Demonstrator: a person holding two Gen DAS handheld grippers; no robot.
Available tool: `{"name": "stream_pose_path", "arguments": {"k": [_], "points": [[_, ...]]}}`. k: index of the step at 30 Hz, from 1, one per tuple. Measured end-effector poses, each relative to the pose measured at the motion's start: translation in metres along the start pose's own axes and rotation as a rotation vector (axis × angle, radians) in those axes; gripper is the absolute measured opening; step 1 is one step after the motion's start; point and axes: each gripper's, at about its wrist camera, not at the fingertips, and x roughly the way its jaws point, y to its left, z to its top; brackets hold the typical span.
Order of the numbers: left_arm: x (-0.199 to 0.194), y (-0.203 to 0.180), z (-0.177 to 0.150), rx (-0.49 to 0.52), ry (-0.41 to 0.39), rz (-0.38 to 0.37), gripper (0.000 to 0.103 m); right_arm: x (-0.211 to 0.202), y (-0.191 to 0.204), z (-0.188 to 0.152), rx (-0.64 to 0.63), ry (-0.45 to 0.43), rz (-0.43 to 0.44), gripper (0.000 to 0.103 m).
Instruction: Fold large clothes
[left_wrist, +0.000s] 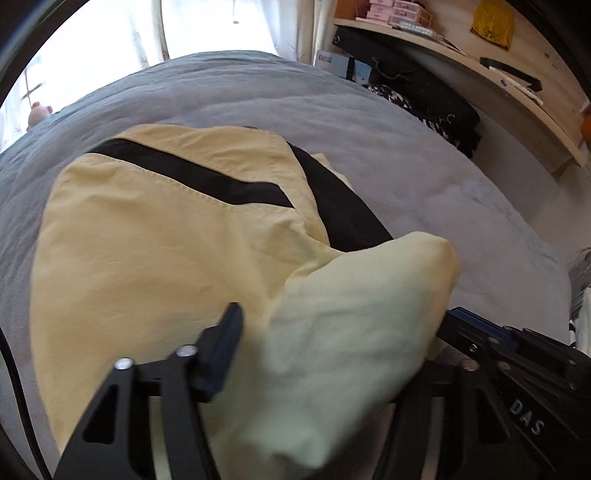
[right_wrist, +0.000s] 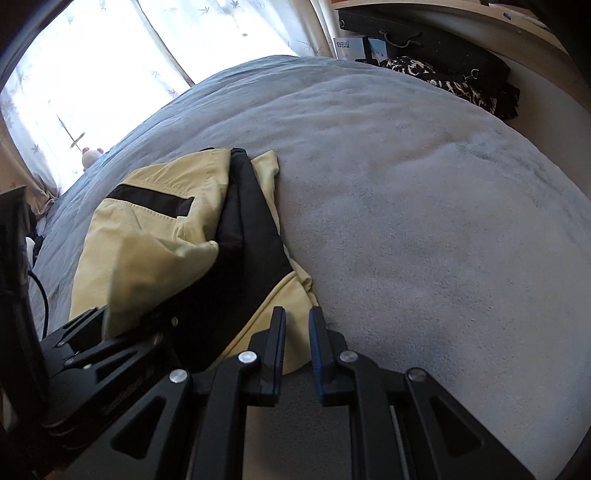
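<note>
Left wrist view shows the pale yellow cotton garment with broad black stripes lying partly folded on the grey fleece blanket covering the bed; a loose flap of its yellow cloth bulges up between the spread fingers of the left gripper, and the pads seem not to press on it, though blur makes this uncertain. From the right wrist view the garment sits toward the left, its rounded near hem touching the blanket just ahead of the right gripper; that gripper's fingers stand close together with a narrow gap and nothing visible between them. To the garment's right the blanket runs wide and bare up to its far edge; beyond that edge lie a black case and a curved wooden shelf; white curtains hang behind the bed.
</note>
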Motion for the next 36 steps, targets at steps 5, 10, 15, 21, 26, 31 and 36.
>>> {"name": "stream_pose_path", "arguments": {"k": [5,10,15,21,26,31,36], "points": [[-0.022,-0.01,0.005,-0.018,0.001,-0.013,0.068,-0.006,0.006,0.005,-0.004,-0.011,0.013,0.013],[-0.042,-0.008,0.004,-0.03,0.011,0.02,0.068,-0.017,0.012,0.005,-0.019,-0.015,0.021,0.013],[-0.07,0.001,-0.002,-0.059,0.01,0.011,0.068,-0.031,0.017,0.007,-0.04,-0.026,0.03,0.013],[-0.106,0.019,-0.009,-0.1,-0.034,0.02,0.073,-0.054,0.022,0.017,-0.056,-0.027,0.12,0.013],[-0.124,0.055,-0.018,-0.151,-0.058,0.088,0.076,-0.052,0.029,0.044,-0.07,0.041,0.261,0.04],[-0.11,0.102,-0.031,-0.245,-0.005,0.112,0.076,-0.008,0.038,0.064,-0.079,0.18,0.322,0.04],[-0.092,0.131,-0.042,-0.306,0.026,0.071,0.076,0.039,0.041,0.068,-0.119,0.294,0.279,0.04]]}}
